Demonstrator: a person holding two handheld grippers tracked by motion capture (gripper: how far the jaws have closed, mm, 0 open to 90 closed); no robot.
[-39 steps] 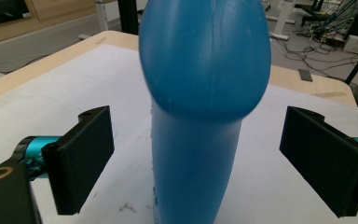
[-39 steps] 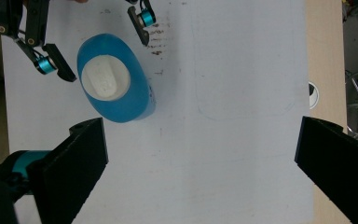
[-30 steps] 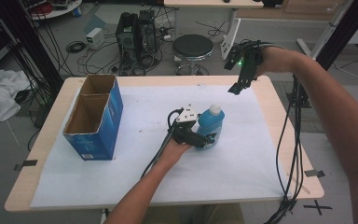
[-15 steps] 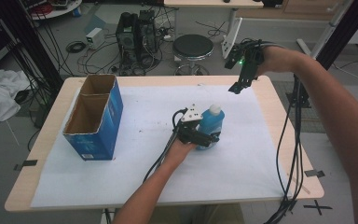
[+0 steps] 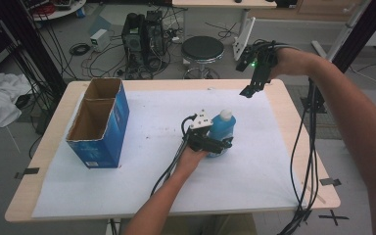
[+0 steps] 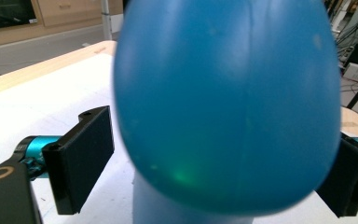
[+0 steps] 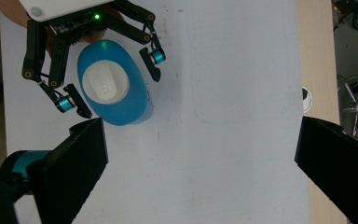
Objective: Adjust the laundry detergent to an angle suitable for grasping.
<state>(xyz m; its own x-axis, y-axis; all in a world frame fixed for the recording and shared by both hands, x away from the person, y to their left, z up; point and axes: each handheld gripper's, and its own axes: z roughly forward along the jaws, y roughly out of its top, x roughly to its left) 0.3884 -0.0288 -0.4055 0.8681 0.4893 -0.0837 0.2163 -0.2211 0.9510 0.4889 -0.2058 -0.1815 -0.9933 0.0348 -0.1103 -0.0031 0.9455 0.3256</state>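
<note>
Blue bottle [image 5: 221, 131] with a white cap [image 5: 226, 115] stands upright near the middle of the desk [image 5: 142, 84], on the white sheet [image 5: 269, 166] that covers most of the top; its long axis runs straight up, cap uppermost. Seen from above in the right gripper view, the bottle [image 7: 114, 84] has an oval body whose longer width runs roughly from the left gripper toward the open sheet, with the cap [image 7: 106, 85] centred on it. The left gripper [image 5: 214, 144] reaches in from the near side at the level of the bottle's lower body, a hand [image 5: 192, 157] behind it. Its jaws are spread wide on either side of the bottle: in the left gripper view the blue body [image 6: 228, 102] bulges between them, with a clear gap at the left pad, while at the right pad it is too close to tell whether they touch. In the right gripper view the left gripper [image 7: 114, 77] shows the same, its two tips flanking the bottle with a little space at each. The right gripper [image 5: 254, 81] hangs in the air above the far right part of the desk, well apart from the bottle, pointing downward; its jaws stand wide apart with nothing between them but the sheet below. A blue cardboard box [image 5: 99, 122] with two open compartments stands at the left of the desk, well apart from the bottle.
</note>
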